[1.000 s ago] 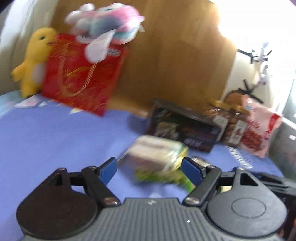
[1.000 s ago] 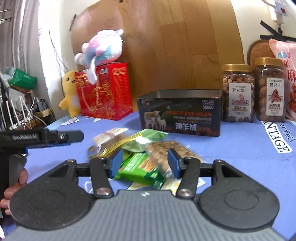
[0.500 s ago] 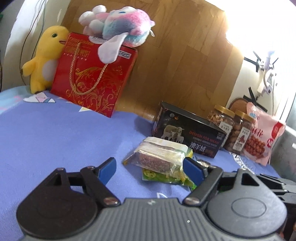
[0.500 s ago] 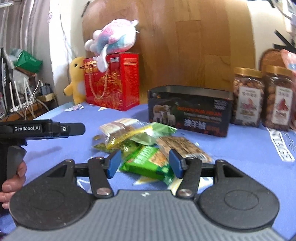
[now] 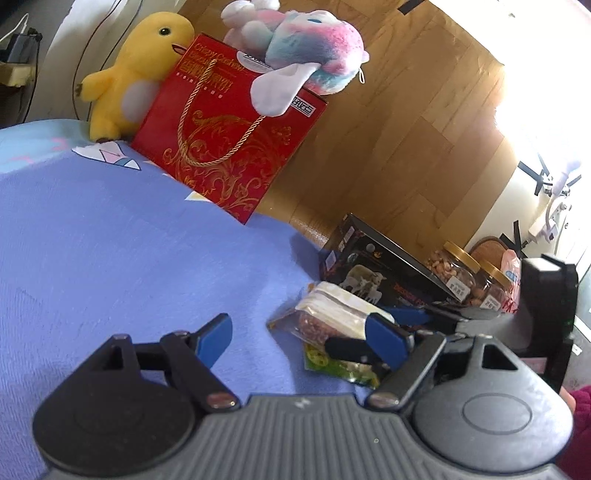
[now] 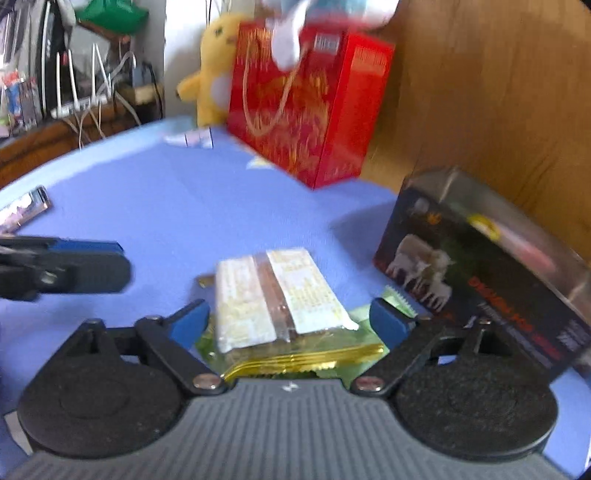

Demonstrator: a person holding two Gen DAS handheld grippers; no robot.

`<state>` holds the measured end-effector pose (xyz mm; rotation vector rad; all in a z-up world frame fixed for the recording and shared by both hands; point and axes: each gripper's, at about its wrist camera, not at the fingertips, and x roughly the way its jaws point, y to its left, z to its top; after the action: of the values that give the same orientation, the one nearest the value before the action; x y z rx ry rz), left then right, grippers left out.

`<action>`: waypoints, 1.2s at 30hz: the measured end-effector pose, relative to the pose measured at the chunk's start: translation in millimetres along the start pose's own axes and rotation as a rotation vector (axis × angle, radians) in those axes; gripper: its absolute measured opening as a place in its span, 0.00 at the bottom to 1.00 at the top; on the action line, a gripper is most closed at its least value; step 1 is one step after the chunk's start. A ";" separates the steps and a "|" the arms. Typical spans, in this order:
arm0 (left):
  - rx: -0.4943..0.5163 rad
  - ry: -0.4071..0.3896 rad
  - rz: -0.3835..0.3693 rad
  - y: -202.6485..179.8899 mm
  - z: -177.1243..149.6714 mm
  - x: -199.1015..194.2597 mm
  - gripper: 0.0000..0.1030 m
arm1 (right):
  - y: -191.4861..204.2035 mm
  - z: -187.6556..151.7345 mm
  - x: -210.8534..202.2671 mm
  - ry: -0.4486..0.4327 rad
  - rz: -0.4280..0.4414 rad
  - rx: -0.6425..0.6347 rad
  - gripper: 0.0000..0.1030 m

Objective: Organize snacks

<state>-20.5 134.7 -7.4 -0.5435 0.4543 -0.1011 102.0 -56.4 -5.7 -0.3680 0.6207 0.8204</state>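
Note:
A small pile of snack packets lies on the blue cloth. On top is a white and gold packet, with a green packet under it. My right gripper hovers over the pile with its jaws opening. The top packet sits between the blue pads, which do not press on it. My left gripper stands open just left of the pile, with only cloth between its pads. The open black box stands right behind the pile.
A red gift bag stands at the back with a yellow plush beside it and a pink plush on top. Two nut jars stand right of the box. A silver packet lies at the cloth's left edge.
The right gripper swung left over the pile, rolled, and widened its jaws; its view is now blurred. The left gripper rolled and shifted a little, and the right gripper has come into its view.

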 end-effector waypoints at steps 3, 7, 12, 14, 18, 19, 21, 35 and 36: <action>-0.002 0.001 -0.003 -0.3 -0.3 -0.2 0.79 | 5.8 -5.1 -22.1 -0.017 0.004 0.006 0.64; -0.001 0.007 -0.011 -0.6 -0.8 0.3 0.80 | 26.5 -34.7 -64.8 -0.037 0.057 -0.059 0.64; 0.032 0.019 -0.029 -6.9 -2.7 1.0 0.83 | 49.3 -87.0 -107.8 -0.092 0.019 -0.153 0.77; 0.056 0.021 -0.029 -11.0 -3.7 1.3 0.83 | 48.0 -99.8 -120.8 -0.139 -0.061 -0.094 0.83; 0.092 0.033 -0.026 -17.5 -5.3 2.3 0.83 | 34.3 -115.0 -138.7 -0.205 -0.049 0.121 0.83; 0.099 0.036 -0.027 -18.7 -5.9 2.1 0.83 | 31.6 -118.8 -141.8 -0.220 -0.041 0.164 0.83; 0.117 0.040 -0.026 -22.1 -7.2 1.8 0.83 | 27.0 -123.9 -141.4 -0.231 -0.021 0.226 0.83; 0.151 0.055 -0.031 -27.1 -10.0 3.0 0.83 | 33.8 -135.8 -130.9 -0.177 -0.005 0.279 0.83; 0.152 0.055 -0.031 -27.2 -10.2 3.0 0.83 | 34.4 -135.6 -130.9 -0.175 -0.007 0.277 0.83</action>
<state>-21.6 105.9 -2.2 -0.3993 0.4879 -0.1793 -42.6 -180.1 -27.9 -0.0454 0.5600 0.7393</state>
